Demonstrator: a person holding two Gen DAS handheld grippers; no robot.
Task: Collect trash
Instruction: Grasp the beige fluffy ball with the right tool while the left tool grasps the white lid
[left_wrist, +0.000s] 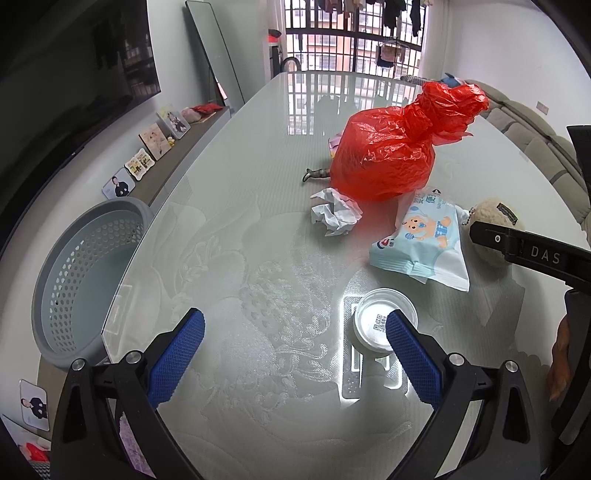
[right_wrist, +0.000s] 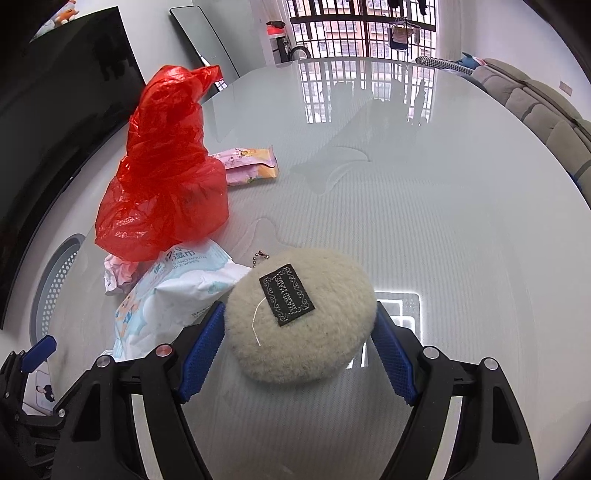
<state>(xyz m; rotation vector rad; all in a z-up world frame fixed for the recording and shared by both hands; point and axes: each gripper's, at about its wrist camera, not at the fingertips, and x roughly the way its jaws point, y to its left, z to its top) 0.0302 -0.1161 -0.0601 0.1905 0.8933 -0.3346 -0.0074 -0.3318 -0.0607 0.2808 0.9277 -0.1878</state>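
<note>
On the glass table (left_wrist: 240, 184) lie a tied red plastic bag (left_wrist: 388, 151), a crumpled white paper (left_wrist: 334, 216), a blue wet-wipes pack (left_wrist: 424, 240), a clear plastic lid (left_wrist: 376, 321) and a fluffy cream pouch (right_wrist: 299, 314). My left gripper (left_wrist: 295, 350) is open and empty above the table, its right finger over the lid. My right gripper (right_wrist: 299, 354) is open, with its fingers on both sides of the pouch; whether they touch it I cannot tell. The red bag (right_wrist: 166, 177), the wipes pack (right_wrist: 173, 295) and the paper (right_wrist: 118, 277) also show in the right wrist view.
A grey perforated basket (left_wrist: 85, 273) stands on the floor left of the table. A pink wipes pack (right_wrist: 251, 166) lies behind the red bag. A small dark figure (left_wrist: 314, 173) lies by the bag. A sofa (right_wrist: 535, 110) runs along the right. Photo frames line a low shelf (left_wrist: 155, 155).
</note>
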